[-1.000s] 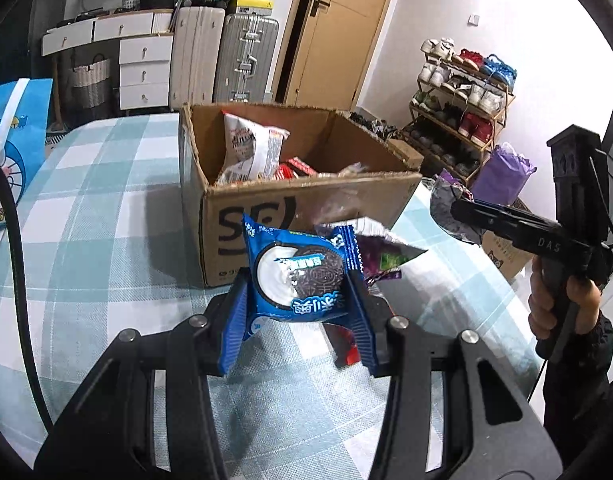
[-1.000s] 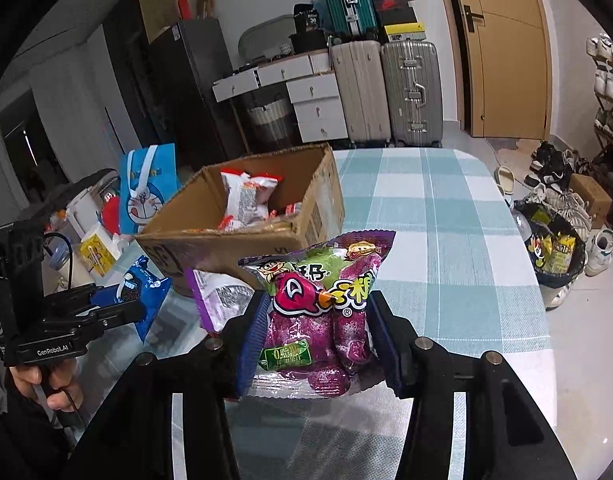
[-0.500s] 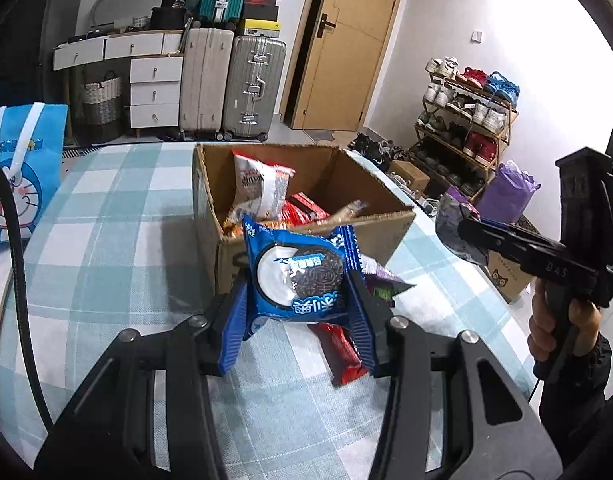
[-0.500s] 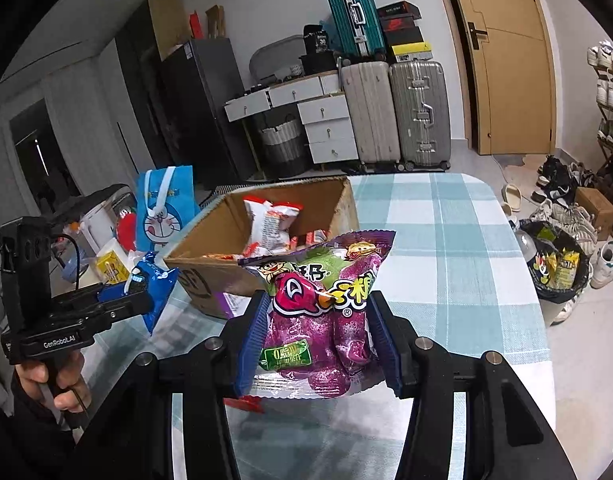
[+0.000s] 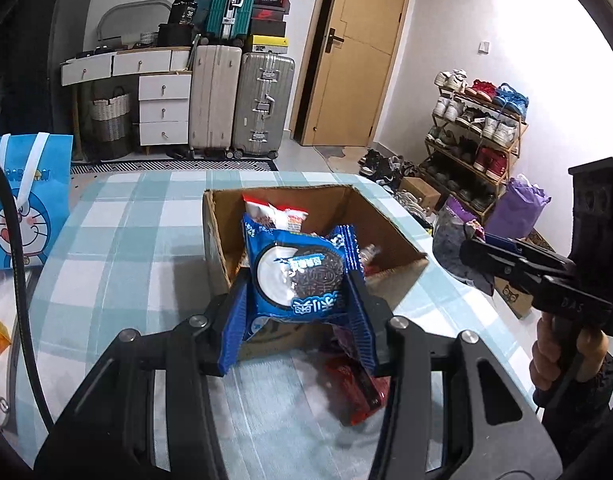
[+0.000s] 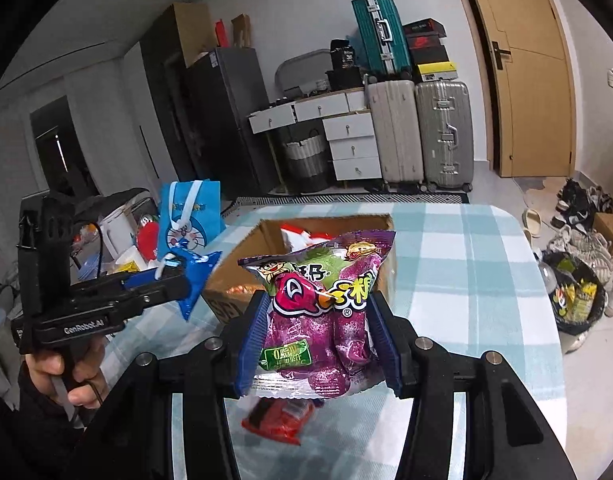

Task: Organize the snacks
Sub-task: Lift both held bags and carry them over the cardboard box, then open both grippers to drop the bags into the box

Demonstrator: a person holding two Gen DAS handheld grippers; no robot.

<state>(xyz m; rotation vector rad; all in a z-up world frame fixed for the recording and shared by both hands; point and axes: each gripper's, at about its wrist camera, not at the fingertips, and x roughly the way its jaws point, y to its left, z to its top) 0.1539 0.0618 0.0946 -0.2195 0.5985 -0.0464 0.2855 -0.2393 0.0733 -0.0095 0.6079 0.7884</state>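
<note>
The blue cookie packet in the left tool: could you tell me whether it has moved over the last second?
Yes. The blue cookie packet has risen: it previously overlapped the brown cardboard box's front wall, and now sits against the open top.

We read "GenRobot.AI" on the left gripper point(image 6: 178, 280) body. "DAS" marks the right gripper point(image 5: 472, 246), and a big "Q" the purple candy bag point(image 6: 322, 312).

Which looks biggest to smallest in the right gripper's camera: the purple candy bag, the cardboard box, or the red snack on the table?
1. Purple candy bag. It is very near the camera, so this may mislead.
2. Cardboard box, partly hidden behind the bag, so it may really be bigger.
3. Red snack, clearly smallest.
</note>
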